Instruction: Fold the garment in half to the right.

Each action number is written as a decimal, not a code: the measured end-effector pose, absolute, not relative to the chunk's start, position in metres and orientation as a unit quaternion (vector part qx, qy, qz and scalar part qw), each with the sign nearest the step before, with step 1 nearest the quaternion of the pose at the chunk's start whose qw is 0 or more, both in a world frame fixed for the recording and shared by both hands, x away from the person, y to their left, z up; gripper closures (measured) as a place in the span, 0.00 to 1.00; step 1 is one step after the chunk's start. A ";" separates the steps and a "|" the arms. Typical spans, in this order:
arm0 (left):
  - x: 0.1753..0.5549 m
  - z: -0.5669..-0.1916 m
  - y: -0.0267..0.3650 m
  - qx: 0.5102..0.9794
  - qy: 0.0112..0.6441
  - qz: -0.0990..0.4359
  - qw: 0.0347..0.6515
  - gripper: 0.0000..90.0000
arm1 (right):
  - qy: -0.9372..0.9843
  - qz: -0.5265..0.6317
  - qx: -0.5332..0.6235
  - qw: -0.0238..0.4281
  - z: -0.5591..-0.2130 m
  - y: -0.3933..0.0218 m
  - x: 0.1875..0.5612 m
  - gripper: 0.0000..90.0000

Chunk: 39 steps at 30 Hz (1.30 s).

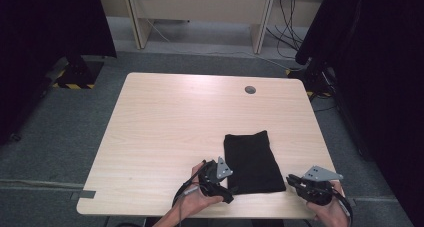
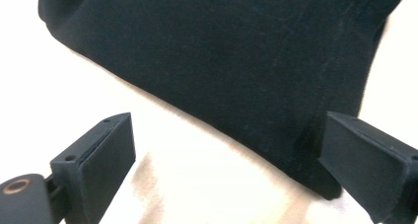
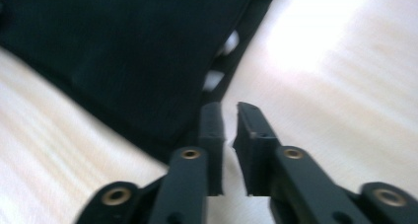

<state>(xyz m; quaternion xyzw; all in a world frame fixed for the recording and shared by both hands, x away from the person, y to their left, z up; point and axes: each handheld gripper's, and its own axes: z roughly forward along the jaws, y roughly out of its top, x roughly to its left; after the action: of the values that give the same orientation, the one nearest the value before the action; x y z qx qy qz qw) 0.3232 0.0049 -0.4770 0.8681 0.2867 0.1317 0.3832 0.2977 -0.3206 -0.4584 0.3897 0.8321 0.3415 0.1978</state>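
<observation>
Fingers [image 2: 103, 160] beside lengthwise-lying black cloth [image 1: 252, 162]

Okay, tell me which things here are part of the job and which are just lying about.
Part of the job: folded black cloth; left tongs, open beside its near corner; right tongs, nearly shut, holding nothing.

Just there: table; its round cable hole; wall cables.

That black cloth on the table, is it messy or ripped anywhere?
Nothing stands out. The black cloth lies flat and neatly folded on the table, just turned a little askew to its front edge. No tear shows.
</observation>
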 end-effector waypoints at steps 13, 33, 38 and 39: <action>0.318 -0.479 0.024 0.858 0.289 0.106 0.410 0.06 | 0.820 0.405 0.365 0.173 -0.445 -0.263 0.351 0.43; 0.322 -0.484 0.077 0.863 0.304 0.130 0.382 0.03 | 0.839 0.383 0.356 0.150 -0.458 -0.232 0.363 0.28; 0.322 -0.485 0.086 0.863 0.317 0.129 0.372 0.01 | 0.844 0.367 0.358 0.153 -0.470 -0.227 0.365 0.28; 0.322 -0.485 0.087 0.863 0.316 0.128 0.373 0.00 | 0.842 0.371 0.361 0.152 -0.472 -0.227 0.365 0.27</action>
<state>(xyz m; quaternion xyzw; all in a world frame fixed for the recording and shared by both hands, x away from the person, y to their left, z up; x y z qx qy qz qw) 0.3216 0.0870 -0.4848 0.8628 0.3165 0.1277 0.3730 0.3655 -0.2272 -0.4722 0.3605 0.8421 0.3711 0.1521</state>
